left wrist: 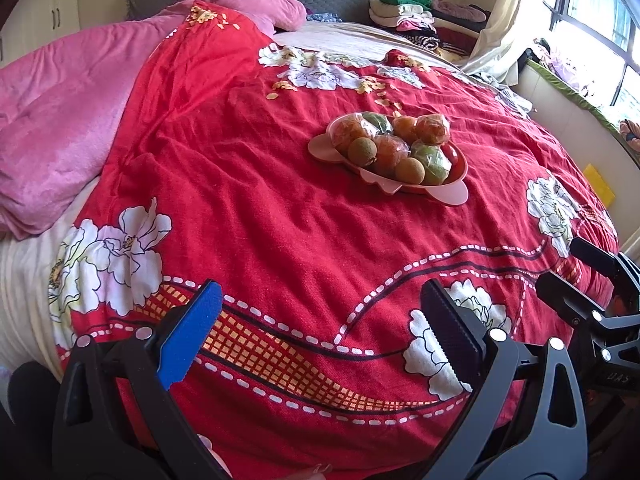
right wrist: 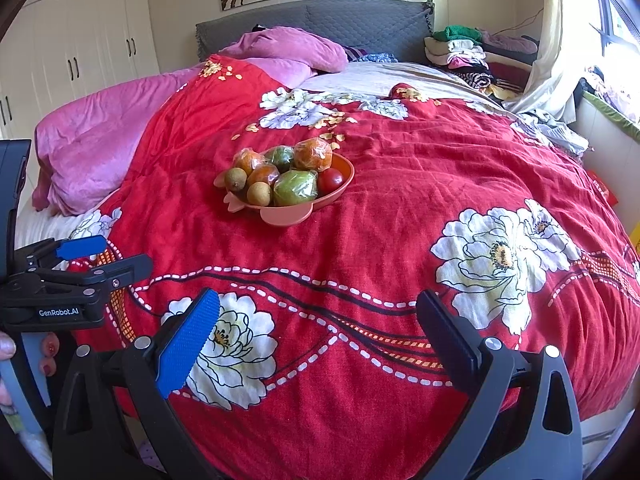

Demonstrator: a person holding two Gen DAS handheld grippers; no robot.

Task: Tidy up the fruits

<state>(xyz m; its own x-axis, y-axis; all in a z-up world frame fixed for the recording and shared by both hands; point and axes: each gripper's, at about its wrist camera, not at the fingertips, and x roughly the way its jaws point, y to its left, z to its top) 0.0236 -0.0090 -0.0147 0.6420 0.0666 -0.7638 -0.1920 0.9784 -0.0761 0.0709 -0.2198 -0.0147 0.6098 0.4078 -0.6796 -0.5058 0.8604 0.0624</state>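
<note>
Both claws are released and hold nothing. The left claw (left wrist: 320, 336) and right claw (right wrist: 320, 340) hang low over the near edge of the bedspread (right wrist: 400, 184), side by side, jaws spread wide.

The dish (right wrist: 286, 216) lies well ahead of both claws: ahead and slightly right of the left claw, ahead and slightly left of the right claw. All visible fruits (right wrist: 280, 176) sit piled in it; none lies loose on the bedspread.

Stage: not settled. The scene fits fruits already gathered into the dish, and equally a mixed pile awaiting sorting.

Any approach calls for a long forward reach over soft, wrinkled cloth. Several fruits are film-wrapped and likely slippery.

The dish's long axis runs left-near to right-far in the right wrist view. A lobed tab (right wrist: 284, 218) points toward the claws. The fruits are round and show no clear axis.
</note>
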